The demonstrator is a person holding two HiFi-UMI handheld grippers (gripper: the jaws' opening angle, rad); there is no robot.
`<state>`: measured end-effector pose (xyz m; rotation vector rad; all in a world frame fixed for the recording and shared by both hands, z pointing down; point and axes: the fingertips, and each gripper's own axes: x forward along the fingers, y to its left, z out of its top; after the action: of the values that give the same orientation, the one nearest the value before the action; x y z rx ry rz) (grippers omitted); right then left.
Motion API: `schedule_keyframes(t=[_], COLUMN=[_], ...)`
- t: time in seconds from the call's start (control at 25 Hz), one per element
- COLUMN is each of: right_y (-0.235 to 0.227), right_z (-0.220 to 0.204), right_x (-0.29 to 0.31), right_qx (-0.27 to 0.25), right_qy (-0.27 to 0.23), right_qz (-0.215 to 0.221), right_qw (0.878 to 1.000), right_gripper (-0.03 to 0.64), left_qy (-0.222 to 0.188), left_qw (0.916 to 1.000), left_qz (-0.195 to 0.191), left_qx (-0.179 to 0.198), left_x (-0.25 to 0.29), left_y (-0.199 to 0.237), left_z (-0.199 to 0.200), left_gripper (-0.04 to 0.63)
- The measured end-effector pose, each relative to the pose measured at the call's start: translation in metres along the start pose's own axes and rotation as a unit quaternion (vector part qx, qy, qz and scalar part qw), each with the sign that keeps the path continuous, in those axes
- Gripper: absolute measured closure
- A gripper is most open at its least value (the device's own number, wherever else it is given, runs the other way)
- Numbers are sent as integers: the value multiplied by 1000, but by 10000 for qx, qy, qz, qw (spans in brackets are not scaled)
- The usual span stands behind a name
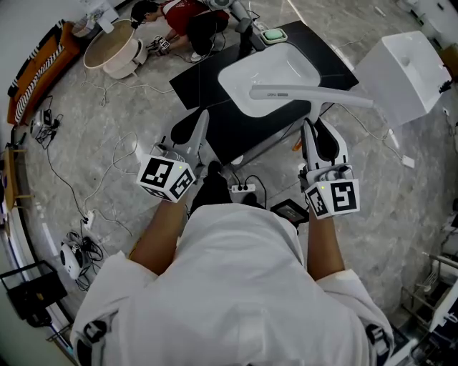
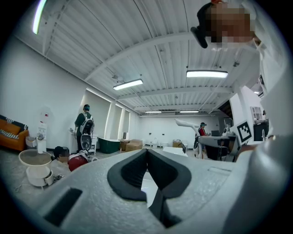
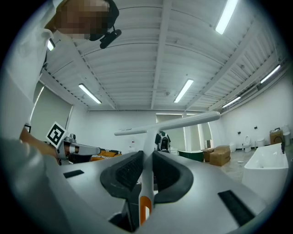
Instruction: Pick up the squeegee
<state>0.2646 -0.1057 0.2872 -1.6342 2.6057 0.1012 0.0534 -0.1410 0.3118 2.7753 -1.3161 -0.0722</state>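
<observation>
The squeegee (image 1: 308, 93) is white and T-shaped, with a long blade bar across the top and a handle with an orange mark. In the head view it is held up over the white sink. My right gripper (image 1: 313, 130) is shut on its handle, with the blade above the fingertips. The right gripper view shows the handle pinched between the two black pads and the squeegee's blade (image 3: 174, 123) standing level above my right gripper (image 3: 147, 167). My left gripper (image 1: 202, 120) is off to the left, level with the right one. In its own view my left gripper (image 2: 147, 153) has its pad tips together, holding nothing.
A white sink basin (image 1: 268, 75) sits on a black table (image 1: 236, 125) just ahead. A white box (image 1: 404, 68) stands at the right and a round white tub (image 1: 111, 46) at the far left. A person (image 1: 187, 18) crouches beyond the table. Cables and a power strip (image 1: 242, 189) lie on the floor.
</observation>
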Motion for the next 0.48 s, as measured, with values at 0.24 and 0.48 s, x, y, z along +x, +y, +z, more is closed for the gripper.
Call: schedule_keyframes(t=[0.24, 0.48], right_y=[3, 5], right_z=[3, 2], right_x=[-7, -11], right_qx=[62, 153], right_qy=[-47, -55], right_qz=[29, 92], right_qw=[10000, 9998], right_gripper=[546, 546], left_qy=[15, 49], left_qw=[9999, 9998], left_qz=[-87, -156], left_qx=[-125, -118], left_x=[-6, -7], left_y=[-9, -17], left_z=[-4, -4], left_gripper=[580, 580])
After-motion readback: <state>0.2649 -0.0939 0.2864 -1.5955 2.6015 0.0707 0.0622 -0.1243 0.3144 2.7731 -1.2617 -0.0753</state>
